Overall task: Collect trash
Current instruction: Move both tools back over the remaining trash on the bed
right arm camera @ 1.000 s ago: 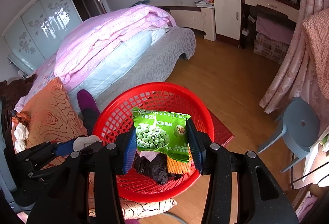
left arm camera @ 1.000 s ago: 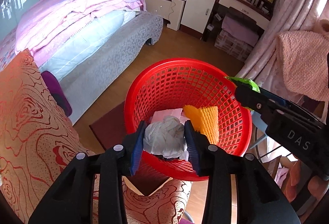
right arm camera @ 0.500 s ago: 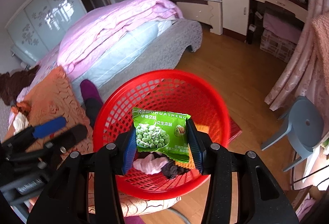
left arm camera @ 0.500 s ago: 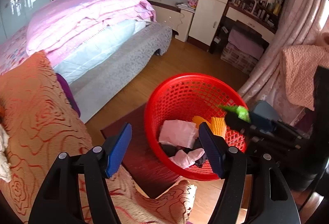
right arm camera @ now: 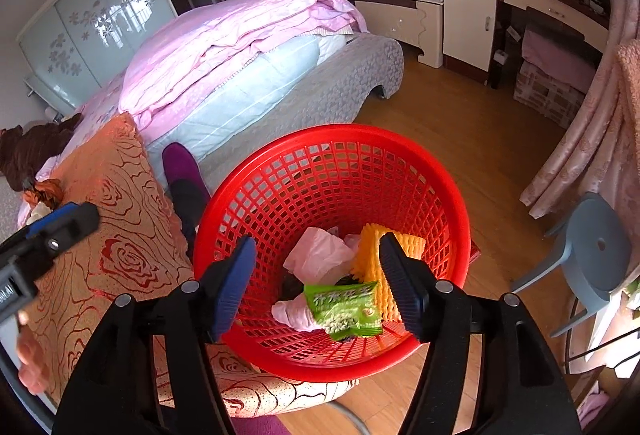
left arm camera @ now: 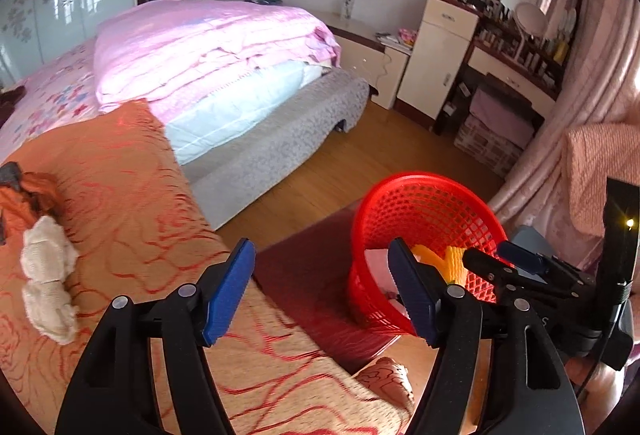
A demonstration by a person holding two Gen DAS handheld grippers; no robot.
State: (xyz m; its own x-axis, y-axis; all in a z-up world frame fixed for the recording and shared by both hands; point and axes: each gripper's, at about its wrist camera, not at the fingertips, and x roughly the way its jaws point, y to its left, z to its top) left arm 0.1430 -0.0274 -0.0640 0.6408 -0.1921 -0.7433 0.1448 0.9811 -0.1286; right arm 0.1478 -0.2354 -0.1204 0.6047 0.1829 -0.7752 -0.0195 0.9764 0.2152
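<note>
Your right gripper (right arm camera: 316,277) has just been opening; its jaws stand released over the red basket (right arm camera: 456,231), and the green snack packet (right arm camera: 342,309) lies inside near its front rim. Your left gripper (left arm camera: 320,289) is open and empty. Only its view shows a pale wad (left arm camera: 48,277), likely tissue, near the orange cushion's (left arm camera: 132,203) left edge; approach that next.

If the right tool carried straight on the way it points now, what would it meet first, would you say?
Most likely the green snack packet lying on the trash in the red basket; the open right tool aims down into it, though depth is hard to judge.
</note>
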